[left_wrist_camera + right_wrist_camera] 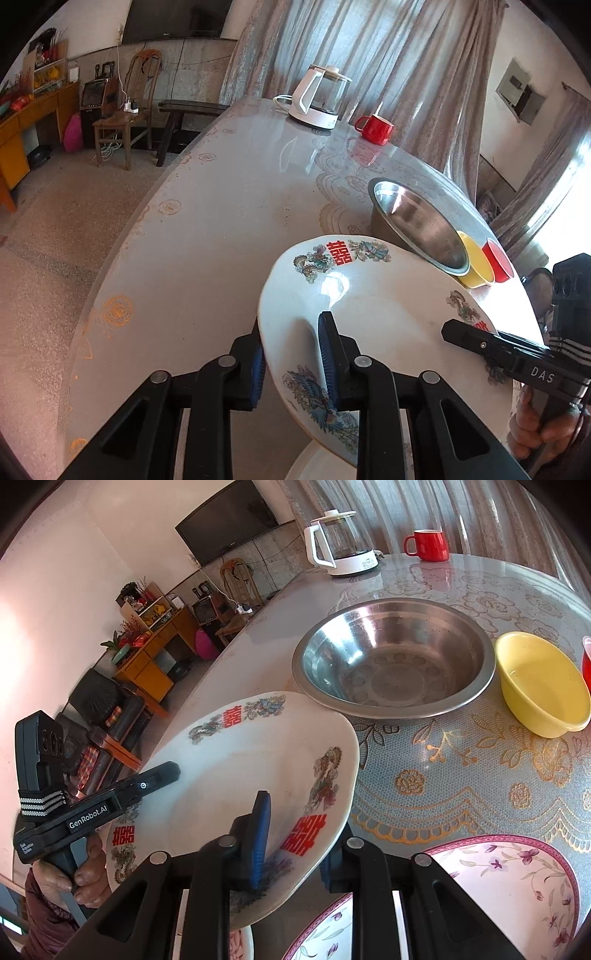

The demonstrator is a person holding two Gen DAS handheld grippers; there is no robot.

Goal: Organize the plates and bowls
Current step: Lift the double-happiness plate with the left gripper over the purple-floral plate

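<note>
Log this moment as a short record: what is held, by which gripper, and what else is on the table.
held: white plate, tilted, lifted off the table
left gripper: jaws over the plate's rim
right gripper: jaws over the opposite rim
behind plate: steel bowl, yellow bowl
far side: kettle, red mug
near edge: pink-rimmed plate

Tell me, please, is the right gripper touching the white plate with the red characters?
Touching. In the right wrist view, the right gripper has one blue pad on the white plate's upper face and the other finger under its rim, clamping the edge.
</note>
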